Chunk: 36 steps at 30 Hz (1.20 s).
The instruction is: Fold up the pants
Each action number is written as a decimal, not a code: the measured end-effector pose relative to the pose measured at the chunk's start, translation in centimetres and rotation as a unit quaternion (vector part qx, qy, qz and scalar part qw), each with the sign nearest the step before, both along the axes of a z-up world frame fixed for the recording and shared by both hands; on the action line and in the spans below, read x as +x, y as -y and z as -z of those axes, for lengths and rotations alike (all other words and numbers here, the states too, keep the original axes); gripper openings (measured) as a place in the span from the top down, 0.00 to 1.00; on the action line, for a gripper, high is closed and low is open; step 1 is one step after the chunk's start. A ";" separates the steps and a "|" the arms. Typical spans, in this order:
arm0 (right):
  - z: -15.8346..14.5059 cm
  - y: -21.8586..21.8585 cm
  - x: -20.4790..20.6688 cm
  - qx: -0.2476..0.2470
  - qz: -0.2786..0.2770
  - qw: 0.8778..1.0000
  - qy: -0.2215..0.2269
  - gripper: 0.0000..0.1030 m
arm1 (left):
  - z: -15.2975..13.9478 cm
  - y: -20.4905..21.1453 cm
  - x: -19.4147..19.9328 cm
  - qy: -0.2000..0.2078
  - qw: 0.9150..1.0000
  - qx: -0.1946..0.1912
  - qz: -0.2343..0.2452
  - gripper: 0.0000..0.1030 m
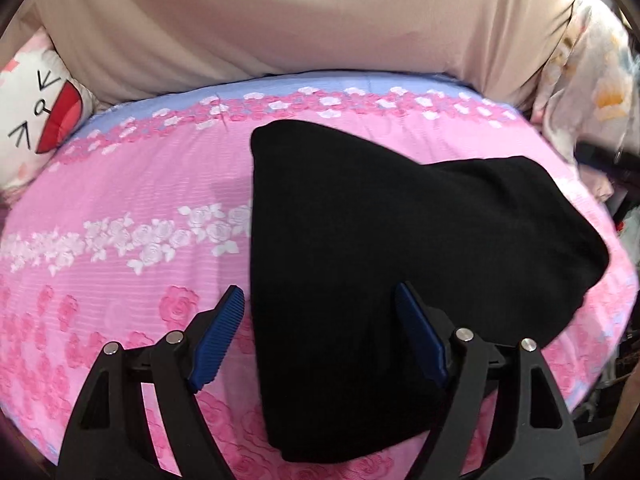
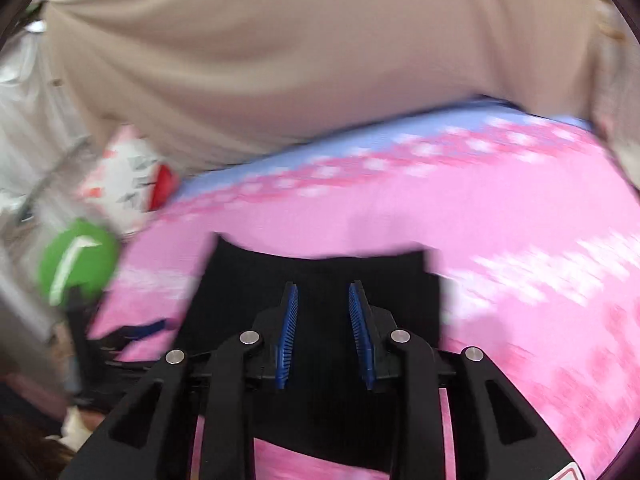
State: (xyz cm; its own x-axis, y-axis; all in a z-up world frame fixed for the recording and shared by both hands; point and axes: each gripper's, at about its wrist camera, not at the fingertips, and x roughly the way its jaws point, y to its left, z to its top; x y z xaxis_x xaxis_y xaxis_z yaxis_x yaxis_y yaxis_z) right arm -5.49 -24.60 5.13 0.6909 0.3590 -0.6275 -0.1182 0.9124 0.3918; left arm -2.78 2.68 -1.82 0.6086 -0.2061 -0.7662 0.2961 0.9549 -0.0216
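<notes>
The black pants (image 1: pixel 400 248) lie on the bed, on a pink sheet (image 1: pixel 132 184) with roses on it. They look folded up into a thick bundle already, with one rounded end that bulges out to the side.

The left gripper (image 1: pixel 320 316) is low at the near edge of the pants. Its fingers (image 1: pixel 218 340) are wide apart and hold nothing. The right gripper (image 2: pixel 323 312) is over the pants too, and its fingers (image 2: pixel 289 332) have a small gap between them. No cloth looks pinched there, but the right view is blurry.

I think the job is almost done. To finish well, press the bundle flat, tuck the bulging end in, and make the edges line up. Go slowly so the layers do not slide apart.

A beige cloth (image 1: pixel 280 20) hangs behind the bed. A white pillow (image 1: pixel 36 108) with a cartoon face sits at the far left corner. A green round thing (image 2: pixel 78 262) shows at the left side in the right view.
</notes>
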 end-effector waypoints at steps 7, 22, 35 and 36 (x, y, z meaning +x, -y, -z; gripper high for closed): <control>8.5 1.6 10.4 -0.042 0.041 0.989 -0.134 1.00 | 0.7 -0.9 0.9 -0.026 0.999 -0.003 -0.025 0.19; 6.2 -7.4 1.6 -0.099 -0.067 0.991 -0.063 0.68 | 0.9 -0.9 1.4 -0.037 0.999 0.008 -0.035 0.17; 5.1 0.6 -4.4 -0.072 0.071 0.993 -0.062 0.58 | 0.4 -0.8 0.2 -0.039 0.998 0.022 -0.052 0.16; 5.6 1.3 -4.8 -0.060 0.079 0.993 -0.069 0.58 | 0.4 -0.8 -0.1 -0.039 0.998 0.023 -0.052 0.16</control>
